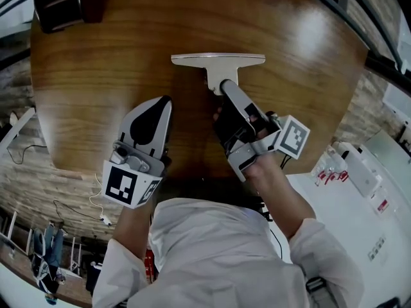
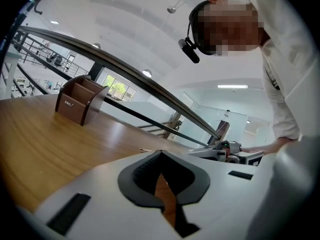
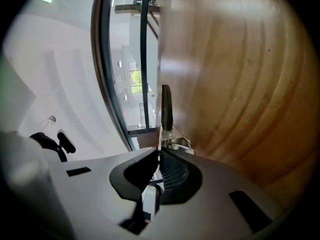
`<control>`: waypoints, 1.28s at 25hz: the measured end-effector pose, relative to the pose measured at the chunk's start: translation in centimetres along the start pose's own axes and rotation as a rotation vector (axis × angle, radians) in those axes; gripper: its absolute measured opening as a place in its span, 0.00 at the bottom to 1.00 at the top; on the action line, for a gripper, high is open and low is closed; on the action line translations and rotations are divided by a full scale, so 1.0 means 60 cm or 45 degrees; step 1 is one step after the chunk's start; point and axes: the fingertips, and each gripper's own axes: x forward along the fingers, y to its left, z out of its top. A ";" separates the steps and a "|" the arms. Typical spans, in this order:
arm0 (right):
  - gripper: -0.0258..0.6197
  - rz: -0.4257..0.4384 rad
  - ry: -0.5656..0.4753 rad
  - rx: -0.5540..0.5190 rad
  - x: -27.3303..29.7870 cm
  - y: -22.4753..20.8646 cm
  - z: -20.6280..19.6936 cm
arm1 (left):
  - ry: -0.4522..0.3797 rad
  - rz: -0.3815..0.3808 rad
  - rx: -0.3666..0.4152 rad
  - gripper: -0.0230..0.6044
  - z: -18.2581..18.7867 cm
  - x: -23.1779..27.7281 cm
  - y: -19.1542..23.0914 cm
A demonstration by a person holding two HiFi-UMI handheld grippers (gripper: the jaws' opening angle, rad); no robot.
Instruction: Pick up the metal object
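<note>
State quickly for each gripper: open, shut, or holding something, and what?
Left gripper: shut, jaws together, nothing between them.
Right gripper: shut on the metal object, clamping its stem.

- Rounded wooden table (image 1: 96,101): brown grained top, glossy highlight toward far right.
- Flat, pale T-shaped metal object (image 1: 217,60): on middle of top, crossbar toward far edge, stem toward near side.
- Dark brown open box (image 1: 59,5): at far left corner, well apart from T-shaped piece.
</note>
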 end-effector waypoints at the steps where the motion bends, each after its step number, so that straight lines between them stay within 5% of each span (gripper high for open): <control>1: 0.08 0.014 0.004 -0.025 -0.006 0.010 -0.001 | -0.001 0.006 -0.004 0.06 0.001 -0.003 -0.002; 11: 0.09 0.187 -0.077 -0.554 -0.176 0.231 0.050 | -0.079 0.090 0.053 0.06 0.101 -0.050 -0.115; 17: 0.08 0.367 -0.167 -0.982 -0.296 0.403 0.114 | -0.248 0.130 0.148 0.06 0.231 -0.052 -0.227; 22: 0.08 0.359 -0.264 -1.255 -0.422 0.496 0.106 | -0.264 0.112 0.190 0.06 0.289 -0.102 -0.338; 27: 0.08 0.465 -0.439 -1.582 -0.506 0.612 0.122 | -0.367 0.109 0.321 0.06 0.392 -0.132 -0.438; 32: 0.08 0.436 -0.603 -1.825 -0.572 0.668 0.121 | -0.461 0.044 0.406 0.06 0.453 -0.173 -0.511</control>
